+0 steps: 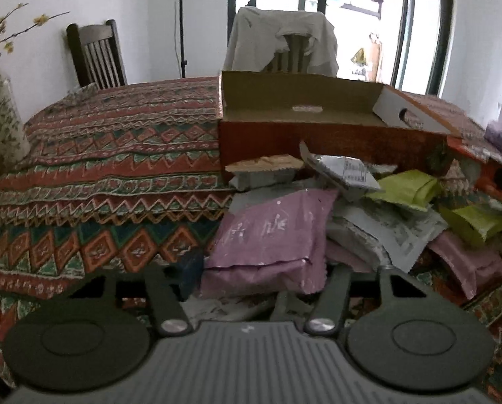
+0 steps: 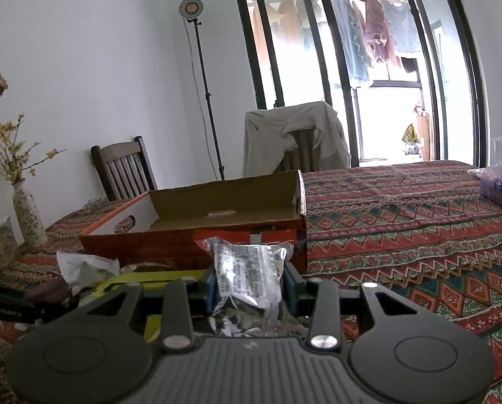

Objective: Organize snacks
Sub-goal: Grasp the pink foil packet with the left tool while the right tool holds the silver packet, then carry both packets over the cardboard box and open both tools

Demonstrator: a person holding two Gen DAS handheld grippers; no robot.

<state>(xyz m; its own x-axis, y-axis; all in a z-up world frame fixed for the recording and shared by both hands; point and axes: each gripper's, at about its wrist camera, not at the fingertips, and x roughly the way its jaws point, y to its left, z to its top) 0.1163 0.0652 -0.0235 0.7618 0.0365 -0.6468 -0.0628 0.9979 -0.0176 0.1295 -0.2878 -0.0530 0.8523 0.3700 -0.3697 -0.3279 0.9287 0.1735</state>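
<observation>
A heap of snack packets lies on the patterned tablecloth [image 1: 99, 168] in front of an open orange cardboard box [image 1: 318, 141]. In the left wrist view a purple packet [image 1: 268, 229] sits at the near end of the heap. My left gripper [image 1: 261, 271] has its jaws against the packet's lower end, and one blue pad [image 1: 192, 271] touches its left edge. Green packets [image 1: 406, 188] and silver ones [image 1: 345, 171] lie behind and to the right. In the right wrist view my right gripper [image 2: 247, 282] is shut on a silver packet [image 2: 247, 269], held just in front of the box [image 2: 197, 245].
A patterned vase [image 1: 1, 121] with yellow twigs stands at the table's left edge. Two chairs [image 1: 99, 57] stand behind the table, one draped with a pale garment [image 1: 281, 43]. A purple tissue pack [image 2: 500, 181] lies at the far right. The box interior [image 1: 301, 114] shows bare cardboard.
</observation>
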